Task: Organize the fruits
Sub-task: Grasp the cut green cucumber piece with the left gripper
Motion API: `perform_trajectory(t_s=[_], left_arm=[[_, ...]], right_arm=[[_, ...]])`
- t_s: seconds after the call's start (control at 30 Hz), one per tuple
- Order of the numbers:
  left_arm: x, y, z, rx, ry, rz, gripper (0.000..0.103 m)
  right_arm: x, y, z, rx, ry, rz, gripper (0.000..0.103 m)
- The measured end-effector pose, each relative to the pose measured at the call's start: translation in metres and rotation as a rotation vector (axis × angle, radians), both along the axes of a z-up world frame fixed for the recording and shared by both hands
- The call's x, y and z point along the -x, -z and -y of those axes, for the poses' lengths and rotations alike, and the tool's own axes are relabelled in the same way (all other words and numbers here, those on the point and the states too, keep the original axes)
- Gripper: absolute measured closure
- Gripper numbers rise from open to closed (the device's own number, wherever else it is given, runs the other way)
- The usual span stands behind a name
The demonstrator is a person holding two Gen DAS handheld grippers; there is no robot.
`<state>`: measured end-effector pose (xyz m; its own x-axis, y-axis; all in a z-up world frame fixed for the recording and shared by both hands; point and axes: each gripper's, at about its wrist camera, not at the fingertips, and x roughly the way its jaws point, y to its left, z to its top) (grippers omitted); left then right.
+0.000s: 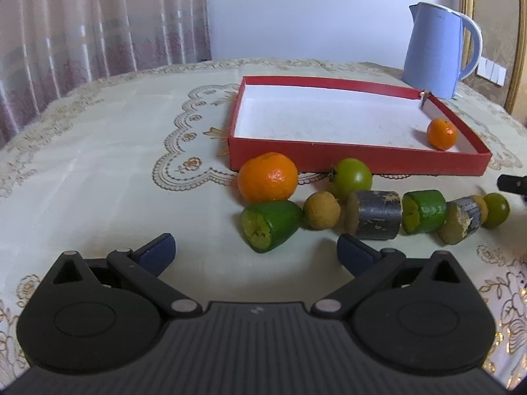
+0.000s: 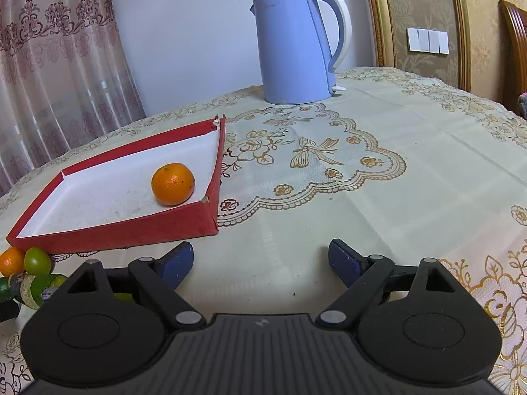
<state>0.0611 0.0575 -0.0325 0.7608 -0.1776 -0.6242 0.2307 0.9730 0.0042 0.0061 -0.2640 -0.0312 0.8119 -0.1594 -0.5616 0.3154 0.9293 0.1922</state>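
I am holding my left gripper (image 1: pixel 256 251) low over the tablecloth (image 1: pixel 98 164), its fingers spread wide and gripping nothing. Just ahead of it, a row of fruit pieces is lying on the cloth in front of the red box (image 1: pixel 359 159). I am counting nine pieces outside the box: one orange (image 1: pixel 267 176) touching the box wall, one green tomato (image 1: pixel 351 173) beside it, two cut green chunks (image 1: pixel 270 225) (image 1: pixel 424 210), two dark cut chunks (image 1: pixel 375 214) (image 1: pixel 461 219), one tan ball (image 1: pixel 321 210), a second tan piece half hidden behind the far dark chunk, and one small green fruit (image 1: pixel 497 210) at the right end. The nearest green chunk is lying just beyond my fingertips.

I am holding my right gripper (image 2: pixel 260 258) over bare cloth to the right of the box, its fingers also wide apart and empty. The box's near corner is sitting just beyond my left fingertip (image 2: pixel 176 261). Inside the box, one small orange (image 2: pixel 173 183) is resting near the right wall, close to that corner. One blue kettle (image 2: pixel 296 46) is standing behind the box, apart from it.
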Motion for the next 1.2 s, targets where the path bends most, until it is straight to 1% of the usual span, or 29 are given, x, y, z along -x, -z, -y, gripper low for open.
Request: perform_trajectory(t_s=[0.07,0.13,0.2,0.33,0.4,0.43,0.47,0.5,0.53,0.57,0.63,0.7,0.73,0.83,0.93,1.1,1.2], left_arm=[[-0.001,0.0,-0.001,0.008,0.015,-0.006,0.0],[-0.002,0.0,-0.001,0.002,0.033,-0.007,0.002],[-0.001,-0.002,-0.001,0.004,0.051,0.0,0.013],[-0.001,-0.003,-0.003,0.008,0.068,0.003,0.022],[-0.001,-0.004,-0.006,0.024,0.069,0.005,0.032],[0.0,-0.005,-0.007,0.035,0.075,0.009,0.036],[0.0,-0.006,-0.008,0.047,0.084,0.011,0.043],[0.0,-0.007,-0.008,0.059,0.097,0.013,0.048],[-0.001,-0.008,-0.008,0.069,0.115,0.012,0.05],[-0.002,-0.009,-0.007,0.075,0.125,0.01,0.054],[-0.004,-0.009,-0.004,0.065,0.122,0.013,0.056],[-0.006,-0.008,-0.001,0.043,0.118,0.015,0.061],[-0.005,-0.007,0.0,0.037,0.115,0.016,0.062],[-0.002,-0.009,-0.004,0.052,0.105,0.02,0.067],[0.001,-0.011,-0.009,0.077,0.103,0.021,0.067],[0.006,-0.009,-0.004,0.05,0.095,0.048,0.067],[0.012,-0.015,-0.005,0.063,0.097,0.068,0.067]], right_arm=[[0.0,0.0,0.0,-0.001,0.0,0.001,0.013],[0.0,0.0,0.0,0.0,0.0,0.0,0.013],[0.0,0.0,0.0,0.0,0.0,0.0,0.013],[0.0,0.0,0.0,0.006,0.0,-0.004,0.013],[-0.001,0.0,0.0,0.009,0.0,-0.006,0.013],[-0.001,0.0,-0.001,0.01,-0.001,-0.007,0.013],[-0.001,0.0,-0.001,0.011,-0.001,-0.007,0.013],[-0.001,0.0,-0.001,0.012,-0.001,-0.008,0.013],[-0.001,0.0,-0.001,0.012,-0.001,-0.008,0.013],[-0.001,0.0,-0.001,0.013,-0.001,-0.009,0.013],[-0.001,0.0,-0.001,0.014,-0.001,-0.009,0.013],[-0.001,0.0,-0.001,0.014,-0.001,-0.009,0.013],[-0.001,0.0,-0.001,0.014,-0.001,-0.009,0.013],[-0.001,0.0,-0.002,0.016,-0.001,-0.01,0.013],[-0.001,0.0,-0.001,0.015,-0.001,-0.01,0.013],[-0.001,0.0,-0.001,0.015,-0.001,-0.01,0.013],[-0.001,0.0,-0.001,0.016,-0.001,-0.01,0.013]])
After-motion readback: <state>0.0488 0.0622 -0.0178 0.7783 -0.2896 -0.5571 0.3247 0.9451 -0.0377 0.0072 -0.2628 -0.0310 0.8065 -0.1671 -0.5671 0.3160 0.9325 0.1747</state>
